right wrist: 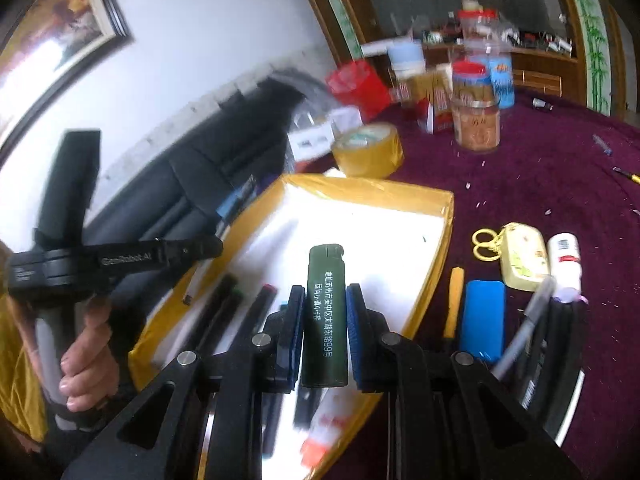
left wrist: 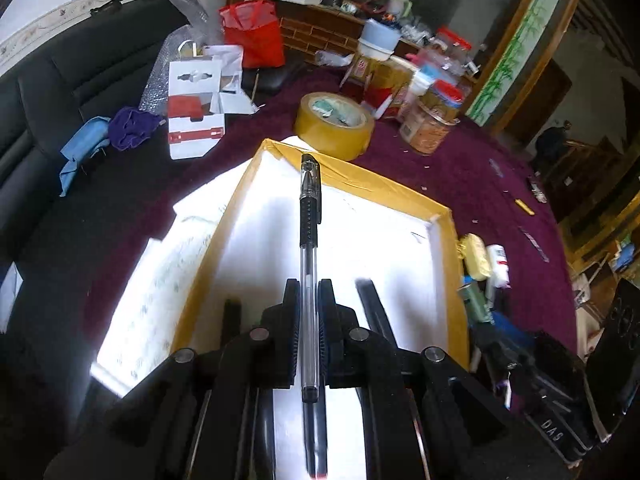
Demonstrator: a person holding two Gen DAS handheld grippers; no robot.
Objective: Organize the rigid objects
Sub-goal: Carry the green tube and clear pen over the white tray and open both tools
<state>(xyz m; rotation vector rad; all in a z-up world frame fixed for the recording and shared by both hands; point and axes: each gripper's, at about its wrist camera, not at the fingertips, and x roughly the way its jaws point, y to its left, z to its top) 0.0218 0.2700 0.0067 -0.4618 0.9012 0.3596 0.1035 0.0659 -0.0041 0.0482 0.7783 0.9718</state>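
My left gripper (left wrist: pixel 308 294) is shut on a clear pen with a black cap (left wrist: pixel 309 216). The pen points forward over a white tray with yellow taped rims (left wrist: pixel 360 179). More dark pens (left wrist: pixel 370 306) lie inside the tray below it. My right gripper (right wrist: pixel 325 298) is shut on a dark green lighter (right wrist: pixel 324 320) with white print, held upright over the same tray (right wrist: pixel 372 189). Several markers (right wrist: pixel 224 300) lie in the tray's near left part. In the right wrist view, a hand at the left holds the left gripper (right wrist: pixel 208 248) above the tray's left edge.
A roll of yellow tape (left wrist: pixel 334 124) sits just beyond the tray on the purple cloth. Right of the tray lie yellow scissors (right wrist: pixel 486 244), a pale yellow case (right wrist: pixel 522 258), a white bottle (right wrist: pixel 564 256) and a blue block (right wrist: pixel 482 320). Jars (right wrist: pixel 476 120) and boxes stand at the back; a black sofa (left wrist: pixel 60 92) is to the left.
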